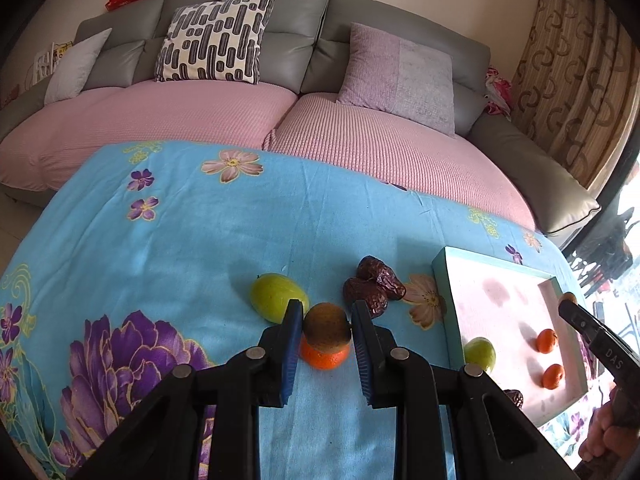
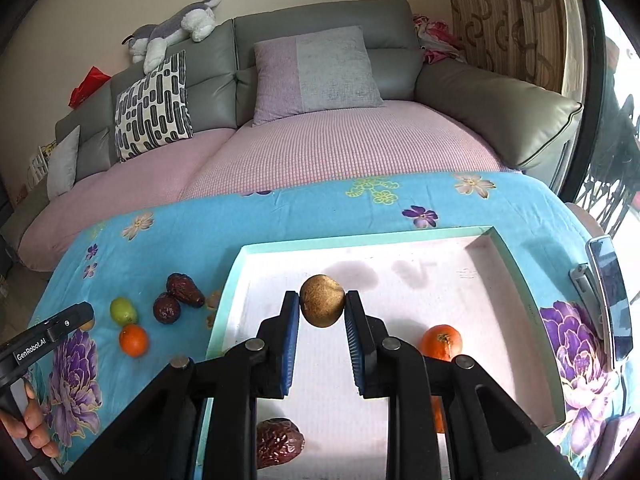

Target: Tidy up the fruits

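Note:
My left gripper (image 1: 326,320) is shut on a small brown round fruit (image 1: 325,332), held just above an orange (image 1: 323,358) on the blue floral cloth. A green fruit (image 1: 276,296) lies to its left and dark red dates (image 1: 372,286) to its right. In the right wrist view my right gripper (image 2: 322,308) is shut on another brown fruit (image 2: 322,305) above the white tray (image 2: 360,242). The tray holds an orange (image 2: 442,342), a date (image 2: 278,442) and, in the left wrist view, a green fruit (image 1: 480,354) and two oranges (image 1: 546,340).
The cloth-covered table (image 1: 200,240) stands in front of a grey sofa (image 1: 304,40) with pink seat covers and cushions. A phone on a stand (image 2: 608,292) sits at the table's right edge. A hand (image 2: 32,424) holds the left gripper's handle.

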The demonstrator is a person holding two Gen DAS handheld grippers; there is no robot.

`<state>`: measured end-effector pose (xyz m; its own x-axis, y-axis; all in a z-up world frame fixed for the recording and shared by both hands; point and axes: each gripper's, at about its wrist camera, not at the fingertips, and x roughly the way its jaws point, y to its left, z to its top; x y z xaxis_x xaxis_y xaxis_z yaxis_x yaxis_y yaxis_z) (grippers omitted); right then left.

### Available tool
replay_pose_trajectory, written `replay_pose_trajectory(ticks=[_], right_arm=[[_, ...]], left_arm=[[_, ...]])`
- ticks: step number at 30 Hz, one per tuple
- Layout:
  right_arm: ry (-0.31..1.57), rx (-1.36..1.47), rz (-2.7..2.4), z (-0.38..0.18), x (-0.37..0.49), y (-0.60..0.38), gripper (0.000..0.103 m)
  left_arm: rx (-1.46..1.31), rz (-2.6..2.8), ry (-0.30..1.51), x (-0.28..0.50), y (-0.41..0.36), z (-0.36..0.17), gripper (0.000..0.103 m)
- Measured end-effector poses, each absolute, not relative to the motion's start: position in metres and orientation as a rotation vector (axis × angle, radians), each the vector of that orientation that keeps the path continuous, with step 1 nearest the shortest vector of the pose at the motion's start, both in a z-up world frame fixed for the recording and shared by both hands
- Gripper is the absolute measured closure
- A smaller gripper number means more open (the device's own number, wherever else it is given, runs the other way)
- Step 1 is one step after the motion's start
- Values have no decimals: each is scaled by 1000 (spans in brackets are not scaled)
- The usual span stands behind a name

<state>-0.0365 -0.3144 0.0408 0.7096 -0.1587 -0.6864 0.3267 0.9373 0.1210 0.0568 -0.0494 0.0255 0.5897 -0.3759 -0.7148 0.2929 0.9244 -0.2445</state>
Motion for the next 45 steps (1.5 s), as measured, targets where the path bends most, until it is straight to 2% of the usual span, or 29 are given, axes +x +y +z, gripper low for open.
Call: replay_pose_trajectory(ticks=[13, 21, 31, 45], right_arm=[[726, 299, -403, 42, -64, -379, 79], [779, 367, -456, 32, -74, -402, 79], [947, 483, -495, -10, -75, -422, 79], [1034, 487, -512, -27, -72, -422, 79]], left_arm=[[-36, -627, 817, 18, -126, 43, 76], [123, -740, 849, -19, -184, 27, 76], [175, -712, 929, -20, -190, 3, 76], [191, -699, 991, -15, -188, -13, 76]])
